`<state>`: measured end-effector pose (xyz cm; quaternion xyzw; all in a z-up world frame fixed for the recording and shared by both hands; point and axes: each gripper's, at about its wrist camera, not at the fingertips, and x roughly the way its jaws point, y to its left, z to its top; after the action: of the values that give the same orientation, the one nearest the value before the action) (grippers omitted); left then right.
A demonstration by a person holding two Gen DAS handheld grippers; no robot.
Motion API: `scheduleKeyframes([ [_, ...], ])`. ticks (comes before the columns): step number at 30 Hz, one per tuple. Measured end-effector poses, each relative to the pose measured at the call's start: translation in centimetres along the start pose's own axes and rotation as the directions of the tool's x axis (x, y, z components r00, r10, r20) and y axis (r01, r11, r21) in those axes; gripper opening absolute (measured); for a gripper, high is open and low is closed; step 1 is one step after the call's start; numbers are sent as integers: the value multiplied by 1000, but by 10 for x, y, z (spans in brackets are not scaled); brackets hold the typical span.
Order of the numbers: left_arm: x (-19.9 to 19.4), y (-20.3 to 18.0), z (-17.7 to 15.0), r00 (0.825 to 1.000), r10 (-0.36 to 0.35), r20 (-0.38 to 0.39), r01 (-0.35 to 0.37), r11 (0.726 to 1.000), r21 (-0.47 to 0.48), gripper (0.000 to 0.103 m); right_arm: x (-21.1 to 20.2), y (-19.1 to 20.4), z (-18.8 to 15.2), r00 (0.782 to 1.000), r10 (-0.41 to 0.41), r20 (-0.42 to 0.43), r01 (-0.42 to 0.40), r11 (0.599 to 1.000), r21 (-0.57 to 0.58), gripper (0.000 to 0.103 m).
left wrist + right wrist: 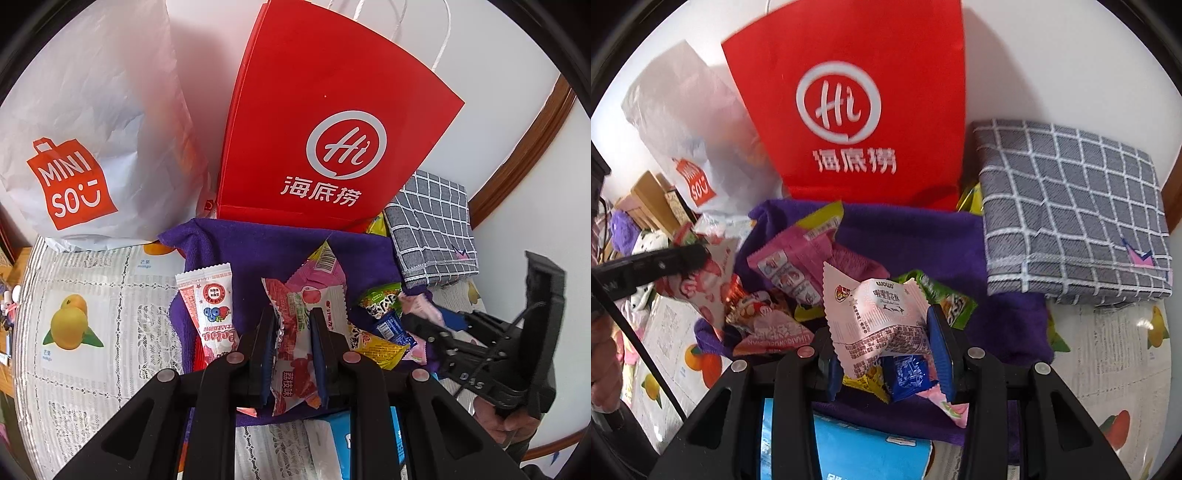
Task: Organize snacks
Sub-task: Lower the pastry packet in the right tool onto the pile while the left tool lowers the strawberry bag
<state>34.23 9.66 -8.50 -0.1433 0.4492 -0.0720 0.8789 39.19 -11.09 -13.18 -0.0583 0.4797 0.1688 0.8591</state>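
Left gripper (292,325): pressed tight on a lychee packet (295,339), which stands upright between the pads, its top above the fingertips.
Right gripper (882,336): pinching a pale pink packet (875,317); the packet bulges between the blue pads and tilts up and left.
Snacks: a loose pile (798,280) lies on the purple cloth (258,243), with a strawberry stick pack (208,310) just left of the left gripper and green, yellow and blue packets (384,325) to its right.
Bags: a red bag (314,122) stands upright at the cloth's far edge; a white bag (92,129) leans just beside it on the left.
Edges: a folded checked towel (1071,206) borders the cloth on the right; a blue box (857,450) sits at the near edge under the right gripper.
Open room: bare fruit-print tablecloth (92,332) left of the cloth.
Hands: both grippers point steeply down at the pile; a hand (509,421) grips the right handle.
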Motion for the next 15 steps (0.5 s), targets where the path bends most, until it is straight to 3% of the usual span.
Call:
scheduleKeyframes([
  [15,1,-4,0,1000,-17,-13,17,1000,9,18,24,4,-6,997,-13,-72,12,1000,-17,39],
])
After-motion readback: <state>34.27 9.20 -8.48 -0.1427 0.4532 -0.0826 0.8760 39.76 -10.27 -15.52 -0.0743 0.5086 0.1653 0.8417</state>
